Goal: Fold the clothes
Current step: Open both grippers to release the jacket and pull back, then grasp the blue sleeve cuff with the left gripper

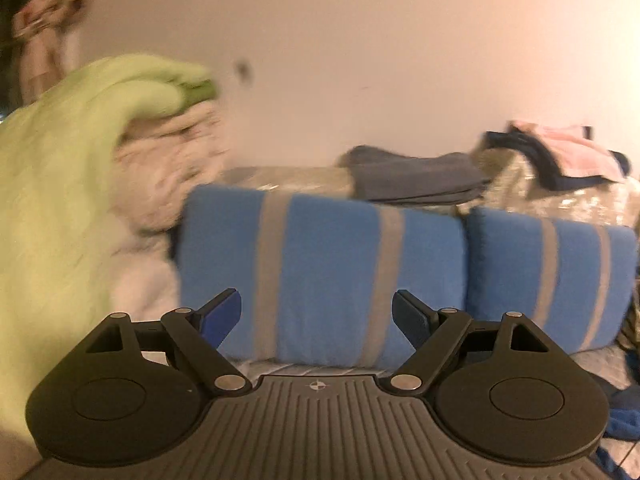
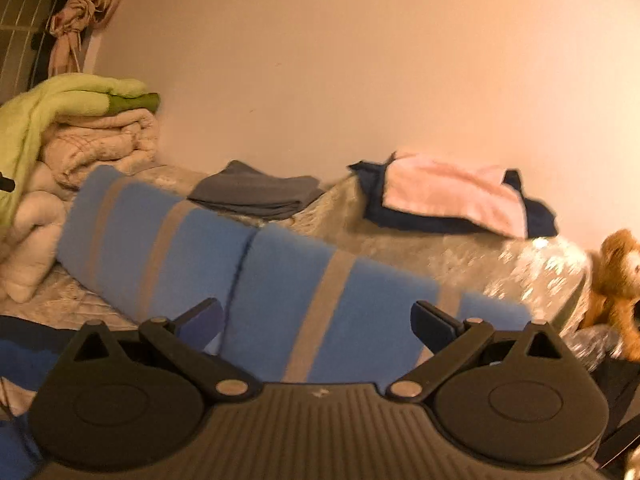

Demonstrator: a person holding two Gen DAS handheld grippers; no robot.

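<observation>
Before blue striped pillows (image 1: 320, 276), left tool (image 1: 316, 312) spread empty, right tool (image 2: 316, 324) spread empty, folded grey garment (image 2: 256, 194) behind.

Blue striped cushions (image 1: 320, 272) fuzzy cloth; bedcover (image 2: 420, 256) shiny, quilted; tongs (image 1: 316, 320) matt black plastic.

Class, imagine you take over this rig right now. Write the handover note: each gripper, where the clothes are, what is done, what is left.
Left gripper: open, empty.
Right gripper: open, empty.
Both face the blue striped cushions.
Done, by the look of it: grey folded garment on the shiny bedcover.
Left: the pink and navy clothes lie loosely heaped behind the cushions.
</observation>
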